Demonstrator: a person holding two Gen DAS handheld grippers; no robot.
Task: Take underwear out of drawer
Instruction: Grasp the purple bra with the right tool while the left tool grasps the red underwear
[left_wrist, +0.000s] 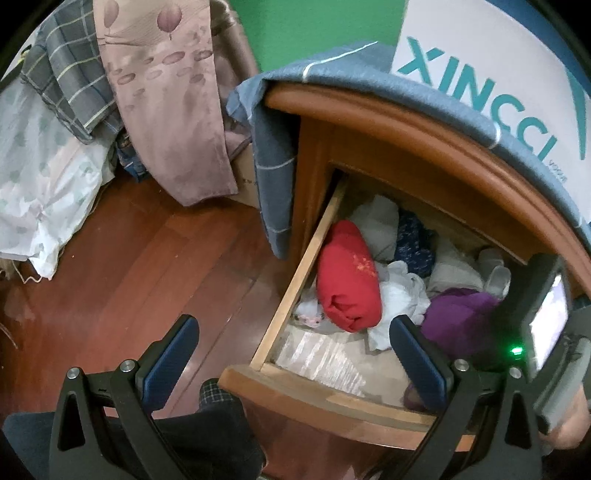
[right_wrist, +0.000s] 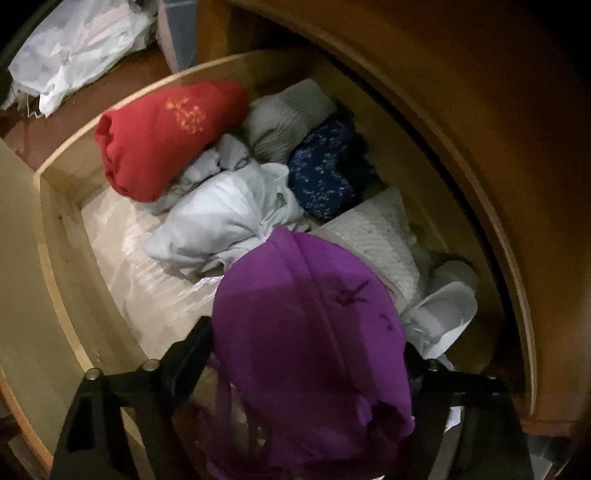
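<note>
The wooden drawer stands pulled out, full of rolled clothes. A purple underwear bundle lies at the near right of it. My right gripper points down into the drawer, and the bundle fills the gap between its black fingers, bulging over them. Further back lie a red roll, crumpled white cloth, a dark blue flowered piece and grey knits. My left gripper hangs open and empty above the drawer's front left corner; the purple bundle sits just right of its right finger.
The drawer's cabinet has a blue cloth draped over its top. To the left are the red-brown wood floor, hanging pink fabric and a white patterned bag. A person's dark checked trouser leg shows below the drawer front.
</note>
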